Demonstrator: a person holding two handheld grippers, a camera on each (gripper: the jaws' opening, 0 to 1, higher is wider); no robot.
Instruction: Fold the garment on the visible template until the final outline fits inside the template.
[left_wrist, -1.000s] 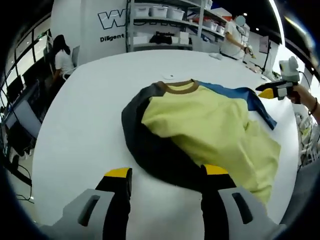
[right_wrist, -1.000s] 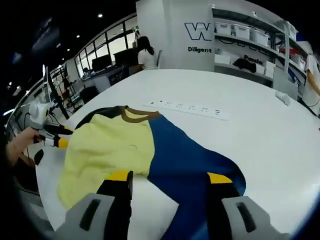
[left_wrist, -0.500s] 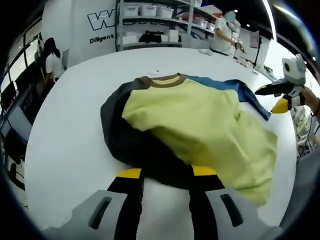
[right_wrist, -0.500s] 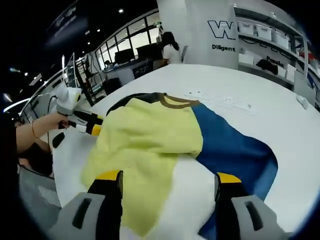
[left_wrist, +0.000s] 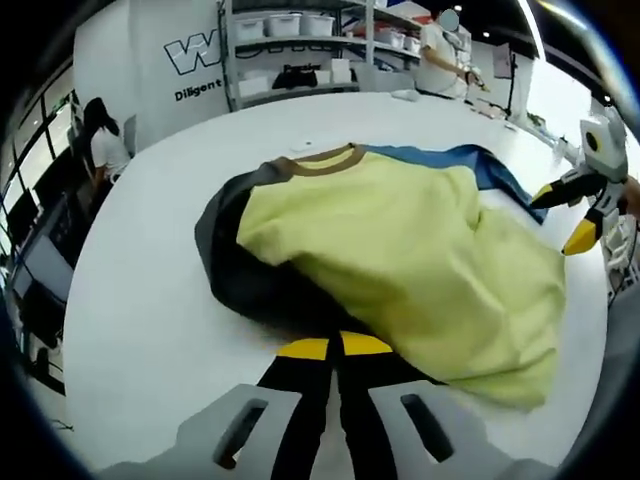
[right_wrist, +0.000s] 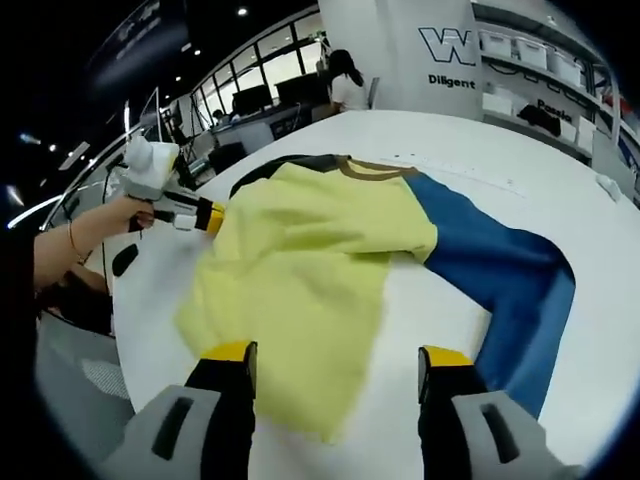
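No template outline could be made out on the white table (left_wrist: 130, 300), where the T-shirt (left_wrist: 400, 240) lay rumpled: yellow body, brown collar, one dark sleeve, one blue sleeve (right_wrist: 500, 270). The left gripper (left_wrist: 334, 348), open a second earlier, had pinched its yellow-tipped jaws together on the dark sleeve's edge. The right gripper (right_wrist: 335, 355) hung wide open over the shirt's yellow hem.

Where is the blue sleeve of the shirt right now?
In the right gripper view, the blue sleeve lies on the white table, curving beside the yellow body, just beyond the right gripper.
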